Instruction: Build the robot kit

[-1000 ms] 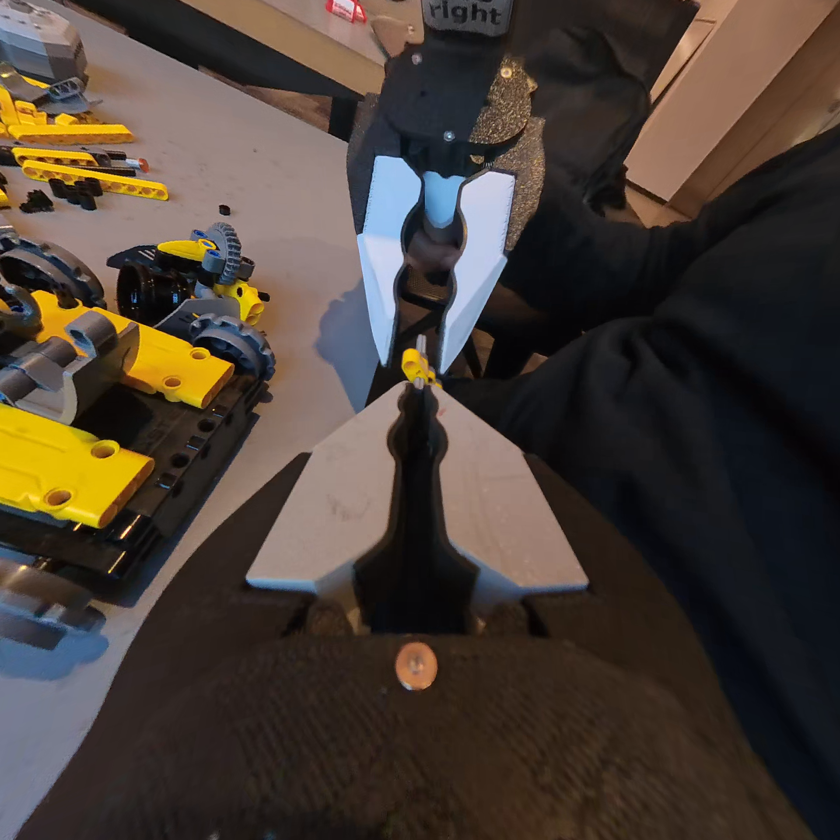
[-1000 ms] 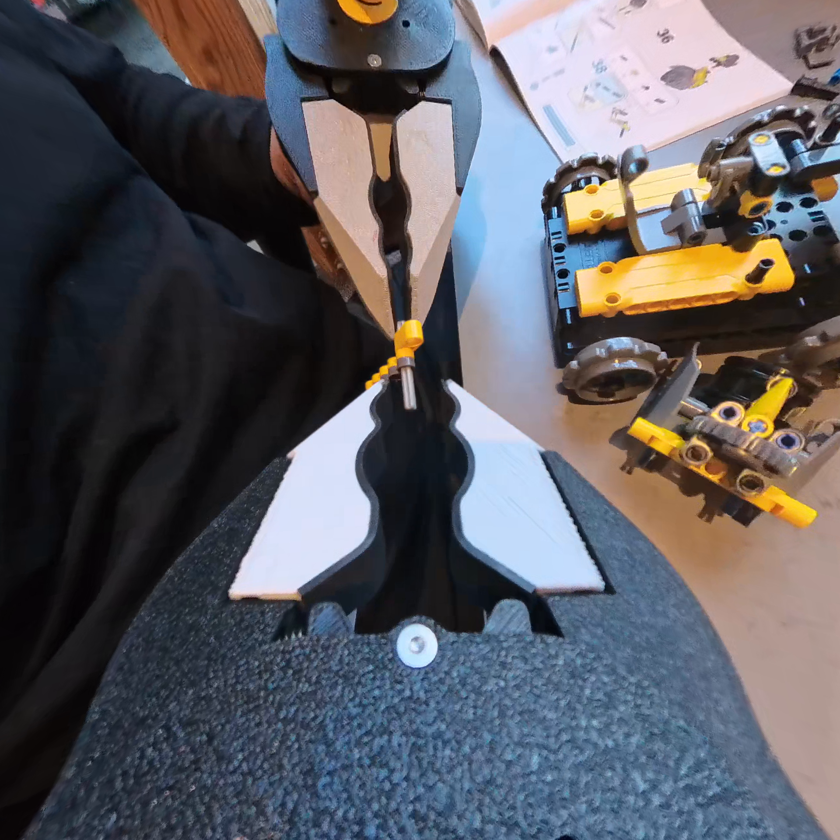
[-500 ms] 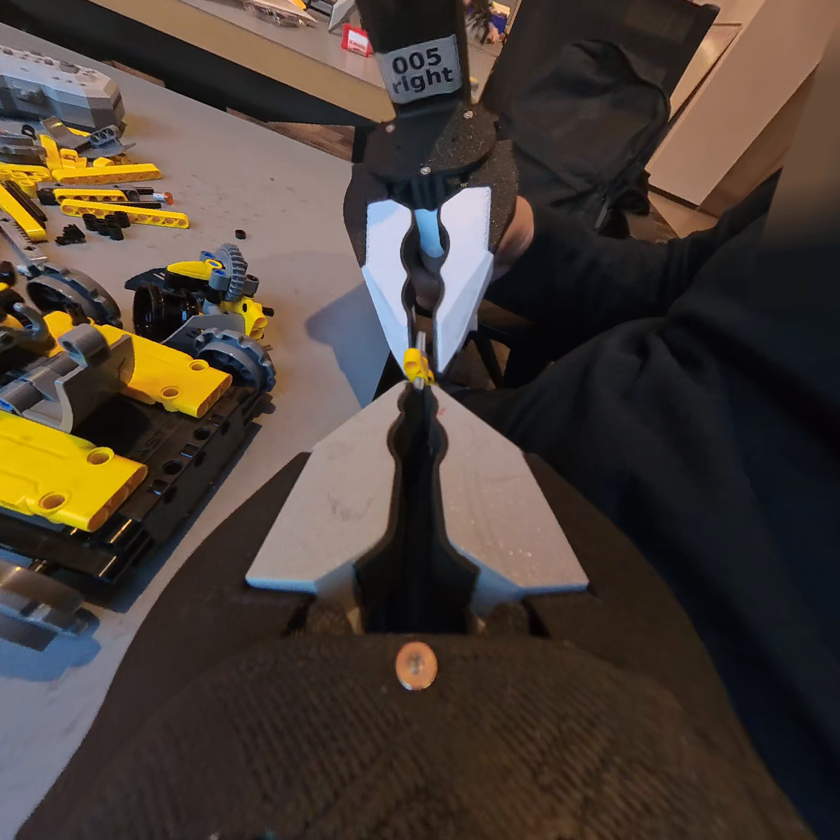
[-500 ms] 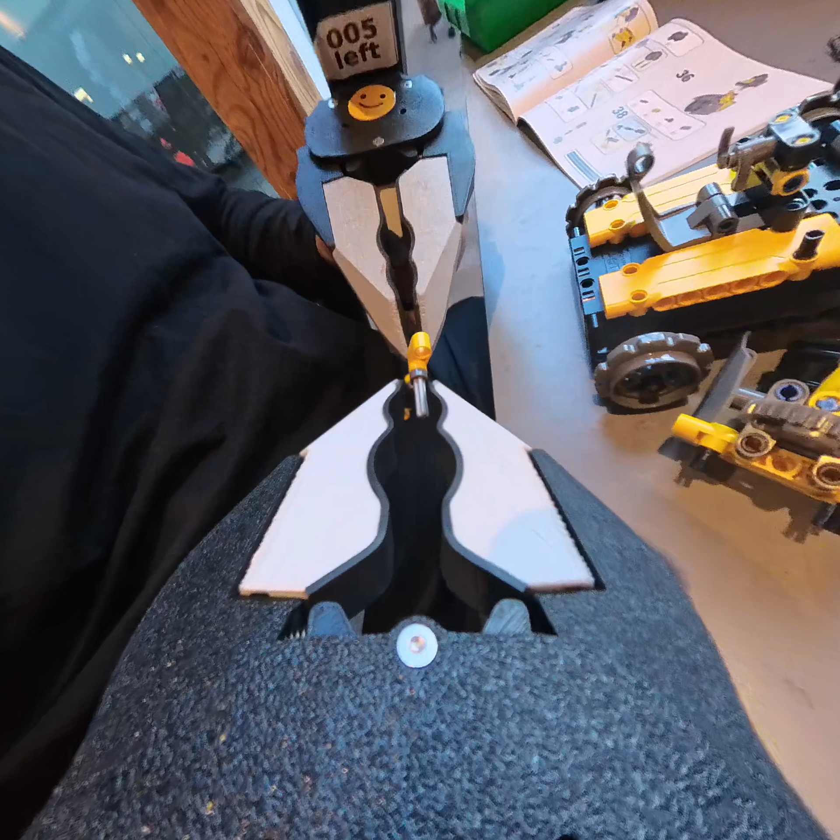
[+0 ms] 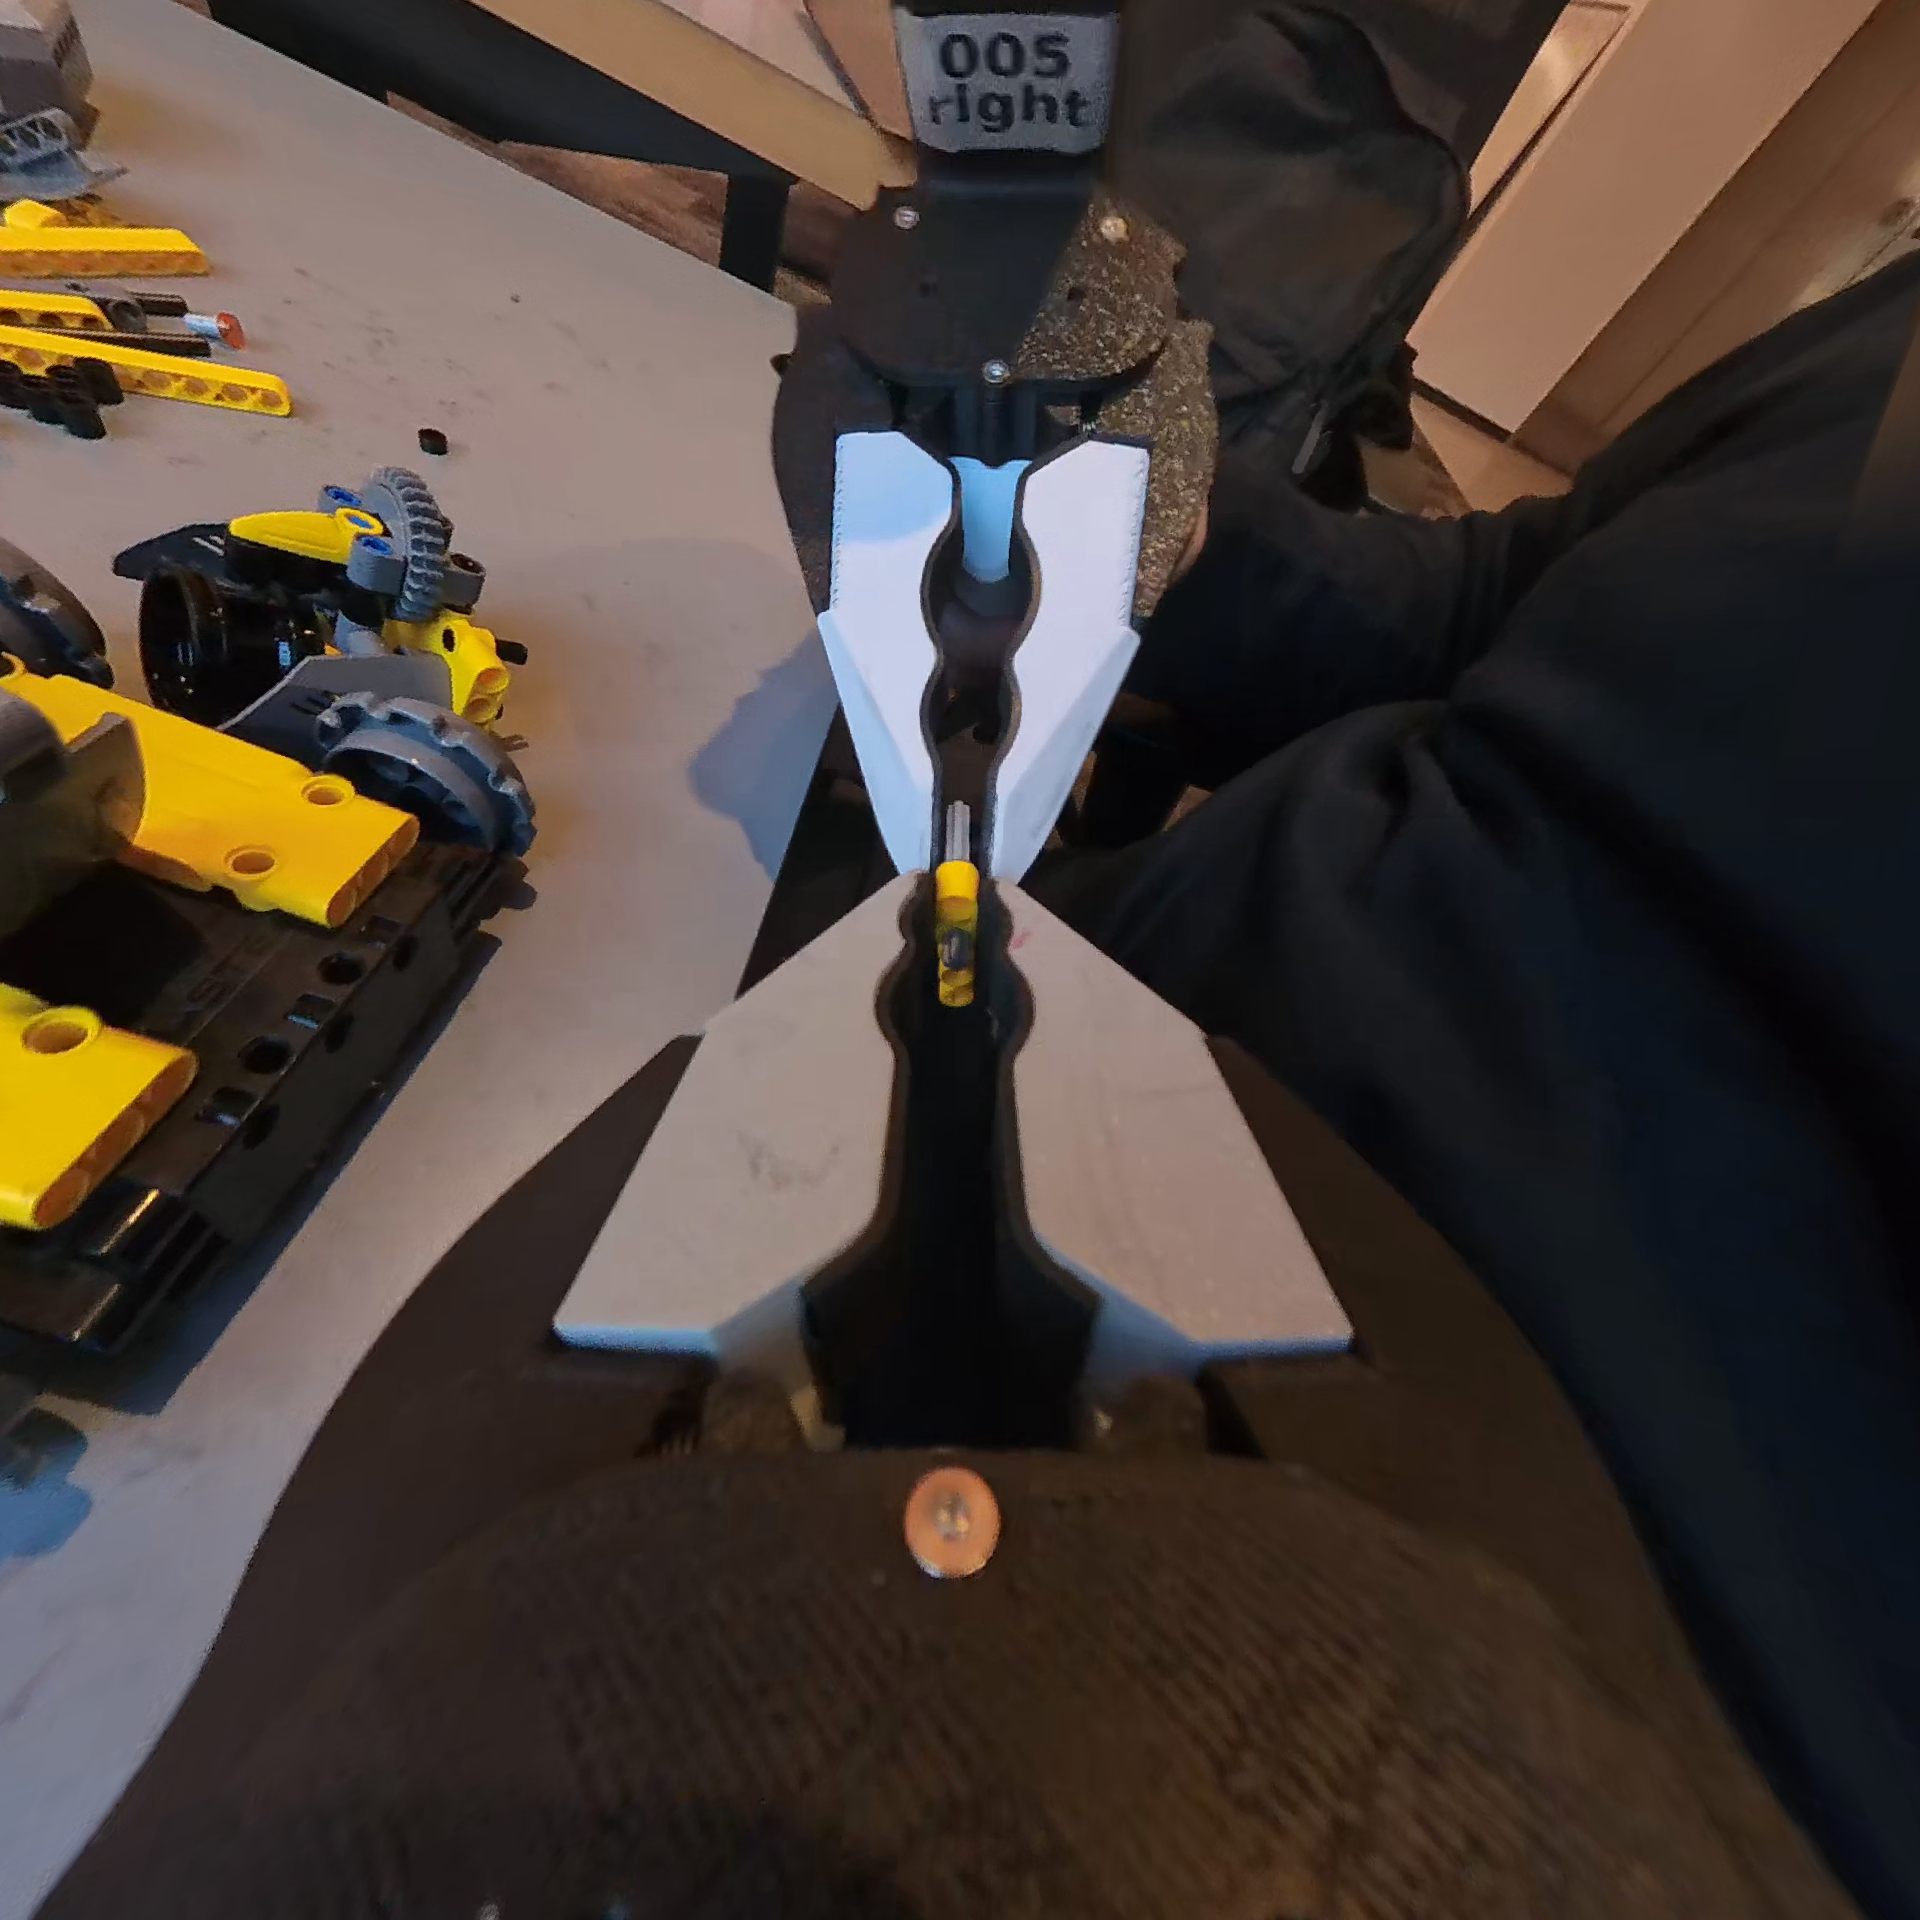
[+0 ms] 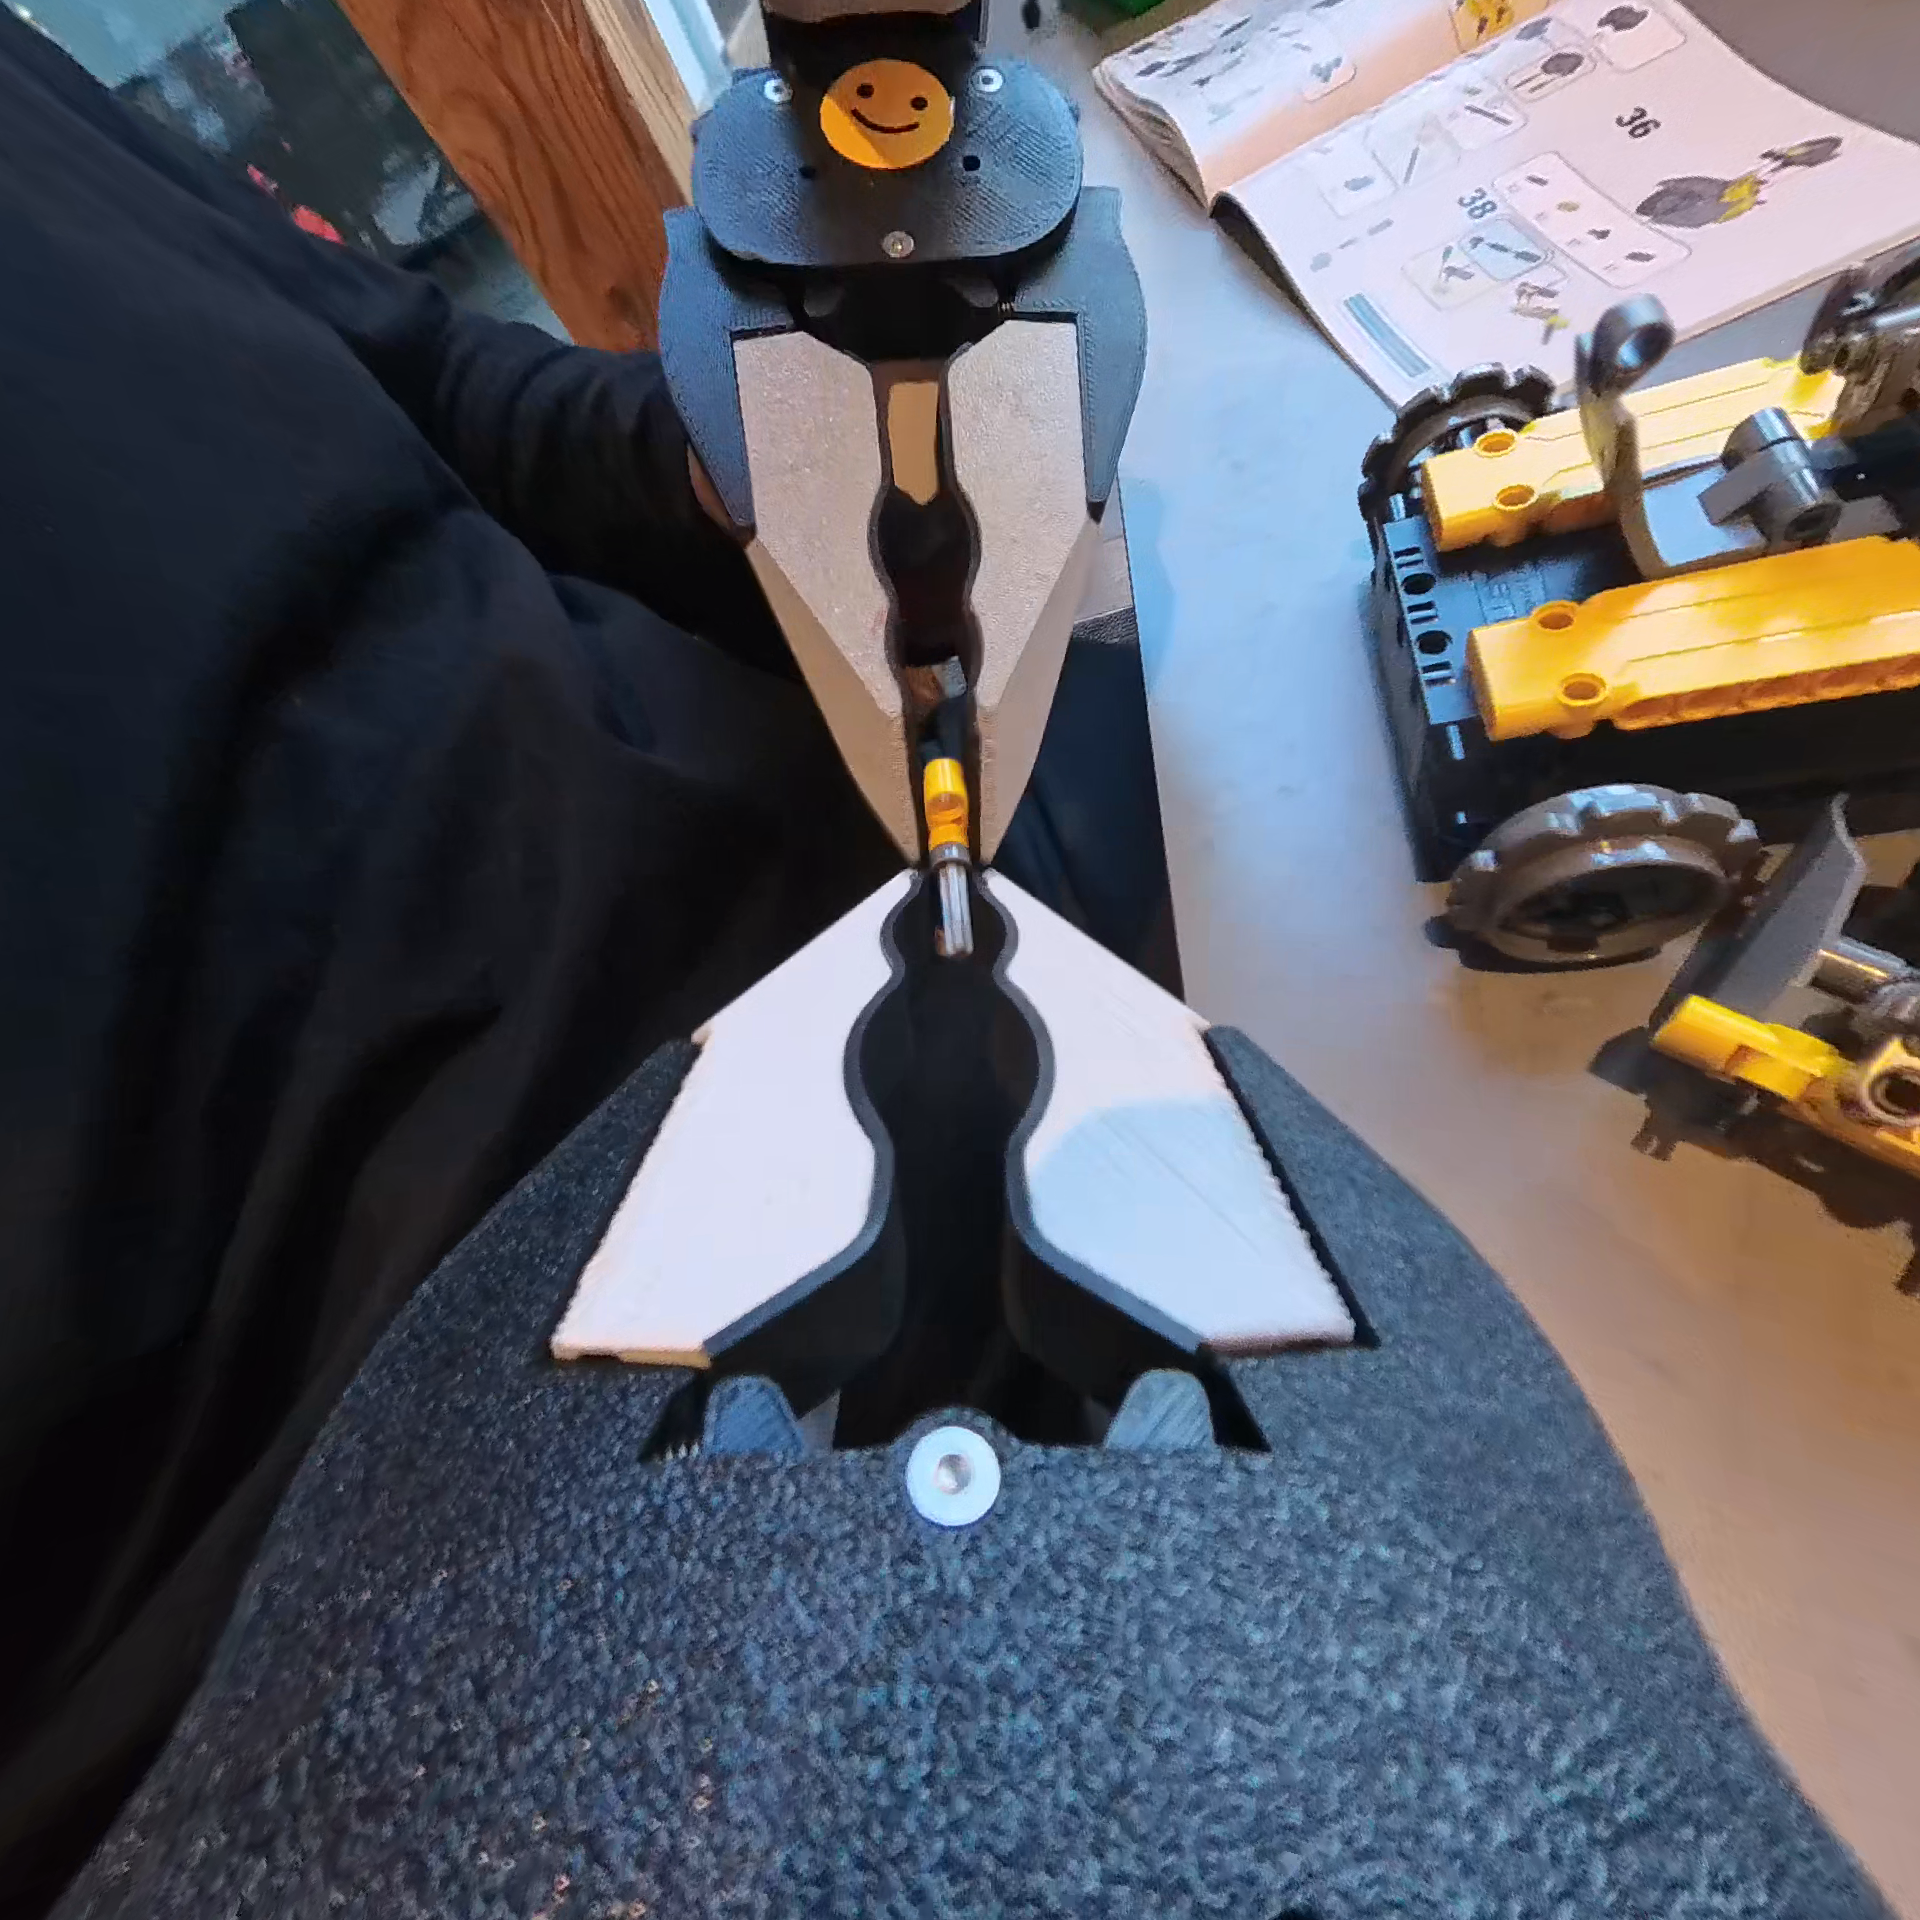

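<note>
My left gripper [image 5: 956, 896] is shut on a small yellow connector [image 5: 956, 925], which sits between its tips. My right gripper [image 6: 950, 881] is shut on a short grey axle [image 6: 953, 914]. The two grippers point at each other, tip to tip, held off the table edge in front of a person in black clothing [image 5: 1558, 935]. The axle [image 5: 957, 831] runs in line into the end of the connector [image 6: 943, 802]. In the left wrist view the right gripper [image 5: 962, 869] faces me. In the right wrist view the left gripper [image 6: 948, 850] does.
A yellow and black toy vehicle chassis [image 5: 208, 883] [image 6: 1662, 644] stands on the grey table [image 5: 582, 343]. A smaller geared sub-assembly [image 5: 353, 603] [image 6: 1818, 1070] lies beside it. Loose yellow beams [image 5: 135, 364] lie farther back. An open instruction booklet [image 6: 1507, 156] lies behind the chassis. Both grippers' tips are close together, under 4 cm apart.
The two grippers have drawn closer until their tips nearly meet. The yellow connector, tilted before, now lies in line with the grey axle.
</note>
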The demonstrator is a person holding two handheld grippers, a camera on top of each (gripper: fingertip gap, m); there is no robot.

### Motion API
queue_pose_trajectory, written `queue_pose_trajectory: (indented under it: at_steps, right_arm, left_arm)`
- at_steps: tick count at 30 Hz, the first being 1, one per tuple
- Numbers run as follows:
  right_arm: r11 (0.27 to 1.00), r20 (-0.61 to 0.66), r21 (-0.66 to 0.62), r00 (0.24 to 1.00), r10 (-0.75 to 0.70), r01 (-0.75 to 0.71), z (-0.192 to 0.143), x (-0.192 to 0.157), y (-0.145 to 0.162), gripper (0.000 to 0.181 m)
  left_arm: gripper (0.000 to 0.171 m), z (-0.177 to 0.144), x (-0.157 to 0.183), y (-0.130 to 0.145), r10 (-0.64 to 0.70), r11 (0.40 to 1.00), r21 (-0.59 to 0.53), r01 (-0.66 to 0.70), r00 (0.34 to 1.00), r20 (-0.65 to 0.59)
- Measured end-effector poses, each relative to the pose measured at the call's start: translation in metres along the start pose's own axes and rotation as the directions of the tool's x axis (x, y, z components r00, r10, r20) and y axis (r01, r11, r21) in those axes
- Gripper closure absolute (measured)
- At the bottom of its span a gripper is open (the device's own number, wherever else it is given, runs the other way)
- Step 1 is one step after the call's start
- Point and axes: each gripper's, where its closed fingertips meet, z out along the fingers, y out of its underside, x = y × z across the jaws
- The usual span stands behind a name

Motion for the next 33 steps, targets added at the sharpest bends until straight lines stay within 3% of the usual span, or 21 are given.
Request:
queue_pose_trajectory:
  at_steps: [7,23,25,28,31,33]
  right_arm:
    - [0.997,-0.023,0.08,1.0,0.016,-0.014,0.004,-0.007,0.002,0.175]
    - [0.942,0.063,0.305,0.99,0.129,-0.142,-0.005,-0.012,-0.009,0.177]
    - [0.922,0.077,0.348,0.985,0.152,-0.169,-0.009,-0.009,-0.012,0.176]
    - [0.832,0.091,0.516,0.978,0.186,-0.206,-0.046,0.006,-0.026,0.181]
    - [0.92,-0.08,0.387,0.991,0.109,-0.07,-0.036,0.009,-0.013,0.181]
    - [0.951,-0.111,0.309,0.992,0.055,-0.018,-0.02,0.004,-0.012,0.151]
  left_arm:
    - [0.166,-0.004,0.008,0.01,0.0,1.0,0.01,-0.001,0.999,0.045]
    - [0.166,-0.007,0.011,0.004,-0.047,0.994,0.101,0.041,0.997,0.059]
    - [0.166,-0.009,0.007,0.002,-0.069,0.991,0.118,0.06,0.995,0.071]
    - [0.166,-0.018,0.0,0.006,-0.104,0.986,0.138,0.094,0.992,0.069]
    - [0.167,-0.017,0.002,-0.002,-0.106,0.981,0.171,0.097,0.993,0.048]
    - [0.167,-0.013,0.006,-0.007,-0.082,0.982,0.173,0.075,0.996,0.033]
